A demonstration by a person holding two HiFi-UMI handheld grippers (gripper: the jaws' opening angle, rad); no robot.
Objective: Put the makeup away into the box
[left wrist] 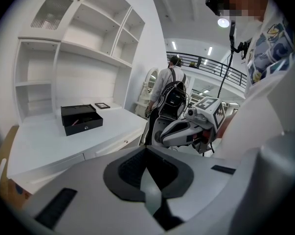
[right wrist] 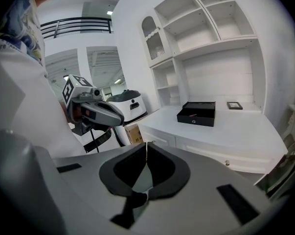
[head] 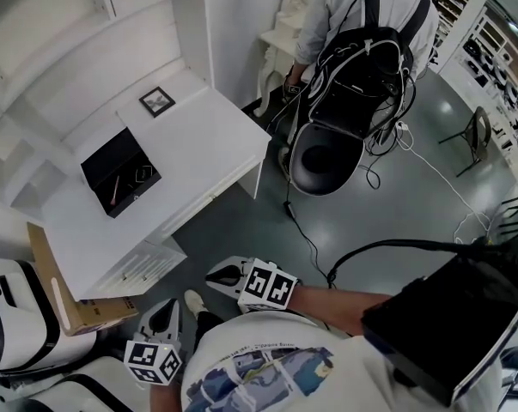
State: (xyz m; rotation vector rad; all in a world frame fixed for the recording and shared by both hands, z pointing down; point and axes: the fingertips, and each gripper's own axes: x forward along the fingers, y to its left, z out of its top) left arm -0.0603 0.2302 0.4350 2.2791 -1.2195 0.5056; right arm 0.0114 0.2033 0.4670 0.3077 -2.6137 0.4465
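A black box point(head: 121, 172) stands with its lid up on the white desk point(head: 198, 140); a thin stick and a small round item lie inside it. The box also shows in the left gripper view point(left wrist: 81, 117) and the right gripper view point(right wrist: 197, 113). Both grippers hang off the desk, near my body and well short of the box. My left gripper point(head: 161, 314) is shut with nothing held, its jaws meeting point(left wrist: 146, 148). My right gripper point(head: 222, 275) is also shut and empty point(right wrist: 146, 144). Each gripper appears in the other's view: the right gripper point(left wrist: 159, 140) and the left gripper point(right wrist: 120, 119).
A small framed picture point(head: 157, 101) lies on the desk behind the box. White shelves rise above it. A person with a black backpack point(head: 362, 67) stands by a round black seat point(head: 323, 157). Cables point(head: 306, 239) trail on the floor. A cardboard box point(head: 70, 299) leans by a white machine point(head: 9, 307).
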